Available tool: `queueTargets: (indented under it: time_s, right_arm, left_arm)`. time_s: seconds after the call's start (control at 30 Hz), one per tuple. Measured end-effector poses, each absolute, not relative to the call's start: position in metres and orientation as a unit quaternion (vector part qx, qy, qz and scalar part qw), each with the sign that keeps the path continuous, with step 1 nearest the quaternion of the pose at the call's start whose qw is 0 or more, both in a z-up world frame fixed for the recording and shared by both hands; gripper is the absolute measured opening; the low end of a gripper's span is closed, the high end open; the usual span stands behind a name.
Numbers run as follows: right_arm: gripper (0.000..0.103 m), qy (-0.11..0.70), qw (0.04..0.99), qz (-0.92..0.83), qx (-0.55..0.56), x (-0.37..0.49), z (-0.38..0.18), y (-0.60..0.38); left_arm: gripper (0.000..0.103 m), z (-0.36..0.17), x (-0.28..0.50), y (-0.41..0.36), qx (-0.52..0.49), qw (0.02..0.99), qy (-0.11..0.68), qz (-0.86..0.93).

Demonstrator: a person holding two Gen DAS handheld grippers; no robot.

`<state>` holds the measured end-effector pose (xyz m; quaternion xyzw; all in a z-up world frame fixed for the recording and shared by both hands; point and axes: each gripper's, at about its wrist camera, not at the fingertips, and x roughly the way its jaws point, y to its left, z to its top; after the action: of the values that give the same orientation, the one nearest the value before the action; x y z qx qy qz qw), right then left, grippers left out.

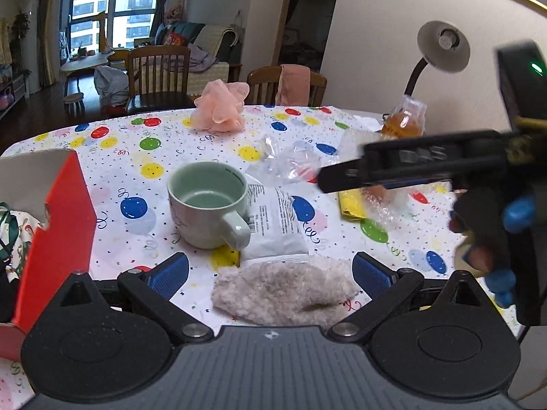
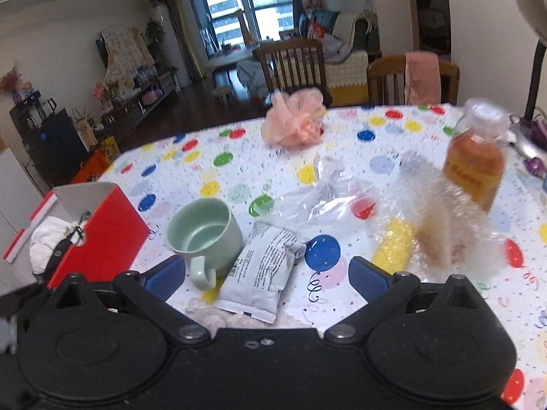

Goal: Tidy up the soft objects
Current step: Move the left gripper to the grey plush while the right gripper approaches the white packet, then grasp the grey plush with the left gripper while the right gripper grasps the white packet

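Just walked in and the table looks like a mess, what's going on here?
A person holds a two-finger gripper in each hand over a balloon-print table. The left gripper hangs open above a fluffy grey cloth; the right gripper, also open, hangs over a white packet beside a green mug. Nothing is gripped yet.

Green mug (image 1: 208,204) upright on balloon-print tablecloth (image 1: 112,177); desk lamp (image 1: 443,46) behind.

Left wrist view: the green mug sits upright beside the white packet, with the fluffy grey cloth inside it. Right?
Not quite. The green mug is empty; the fluffy grey cloth lies flat on the tablecloth, in front of the white packet. The left wrist view shows it.
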<state>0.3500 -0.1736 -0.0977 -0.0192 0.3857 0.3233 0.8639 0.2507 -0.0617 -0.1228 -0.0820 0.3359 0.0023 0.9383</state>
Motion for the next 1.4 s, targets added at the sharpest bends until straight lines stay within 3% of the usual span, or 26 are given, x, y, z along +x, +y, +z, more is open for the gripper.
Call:
queueTargets:
  time_s: [0.47,1.1,1.17,1.4]
  right_arm:
    - [0.098,0.45,0.834,0.319,-0.028,0.392,-0.153,-0.135]
    - [0.083,0.48,0.81,0.334,-0.034,0.416,-0.186,-0.117]
    - [0.075,0.482,0.807,0.341,-0.036,0.415,-0.186,-0.115]
    - [0.062,0.483,0.803,0.348,-0.037,0.413,-0.186,-0.114]
  left_arm:
    - [0.103,-0.173,0.275,-0.093,-0.059,0.933,0.354,0.007]
    - [0.101,-0.21,0.292,-0.113,-0.036,0.934,0.355,0.006]
    - [0.095,-0.211,0.292,-0.114,-0.036,0.934,0.356,0.003]
    - [0.073,-0.212,0.294,-0.118,-0.018,0.932,0.362,0.002]
